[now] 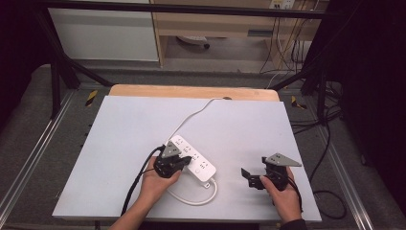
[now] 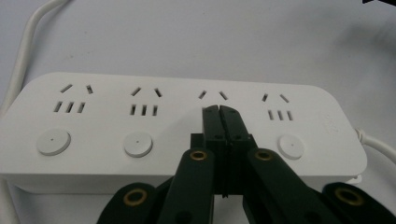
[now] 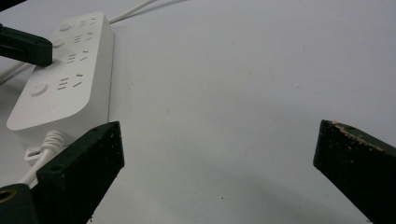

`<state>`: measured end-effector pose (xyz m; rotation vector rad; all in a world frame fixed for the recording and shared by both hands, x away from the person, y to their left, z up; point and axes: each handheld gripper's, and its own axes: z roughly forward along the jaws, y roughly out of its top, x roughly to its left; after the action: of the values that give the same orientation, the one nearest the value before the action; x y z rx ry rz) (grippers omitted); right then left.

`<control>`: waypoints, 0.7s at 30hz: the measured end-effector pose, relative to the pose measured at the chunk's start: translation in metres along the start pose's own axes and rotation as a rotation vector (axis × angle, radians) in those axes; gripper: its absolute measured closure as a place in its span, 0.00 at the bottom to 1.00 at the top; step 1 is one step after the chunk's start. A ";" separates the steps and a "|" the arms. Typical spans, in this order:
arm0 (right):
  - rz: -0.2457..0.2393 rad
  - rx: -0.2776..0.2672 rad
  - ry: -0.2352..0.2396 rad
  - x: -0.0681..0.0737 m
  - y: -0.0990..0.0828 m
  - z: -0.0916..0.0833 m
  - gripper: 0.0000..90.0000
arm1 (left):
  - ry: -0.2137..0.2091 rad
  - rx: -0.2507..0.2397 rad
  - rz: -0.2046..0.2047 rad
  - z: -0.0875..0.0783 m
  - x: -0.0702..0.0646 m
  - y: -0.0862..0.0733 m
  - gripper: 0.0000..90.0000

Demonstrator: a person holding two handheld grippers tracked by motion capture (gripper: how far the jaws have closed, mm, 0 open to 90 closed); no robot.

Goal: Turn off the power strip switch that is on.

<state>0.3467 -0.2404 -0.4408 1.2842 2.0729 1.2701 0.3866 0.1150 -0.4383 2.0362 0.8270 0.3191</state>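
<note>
Left gripper [image 2: 219,111]: its two black jaws were pressed together with nothing between them, tips resting over the third of four sockets on the power strip, counted from the left in the left gripper view.
Power strip [image 2: 177,121]: white, four sockets, each with a round button below it; it lay flat on the table directly under and ahead of the closed left fingers [image 2: 212,126], which covered the place of the third button.
Strip in the high view [image 1: 194,159]: it sat slantwise just beyond the left hand [image 1: 155,184], its far end sticking out past the gripper.
Cord [image 1: 194,115]: white, it ran from the strip away from the fingers toward the far table edge.
Right gripper [image 3: 217,163]: jaws spread wide, empty, hanging over bare table.
Strip from the right gripper: well apart, off beyond its left finger [image 3: 86,158].
Table [image 1: 239,124]: pale grey sheet.
</note>
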 end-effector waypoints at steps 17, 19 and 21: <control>-0.002 0.006 -0.004 0.001 0.000 0.001 0.03 | 0.002 -0.008 0.008 0.000 -0.001 -0.002 1.00; -0.002 0.006 -0.005 0.001 0.000 0.001 0.03 | 0.006 -0.005 0.018 0.000 -0.001 -0.001 1.00; -0.003 0.007 -0.005 0.001 0.000 0.001 0.03 | 0.002 -0.006 0.010 0.000 -0.001 -0.001 1.00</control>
<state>0.3468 -0.2392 -0.4416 1.2856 2.0762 1.2581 0.3854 0.1151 -0.4393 2.0359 0.8161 0.3288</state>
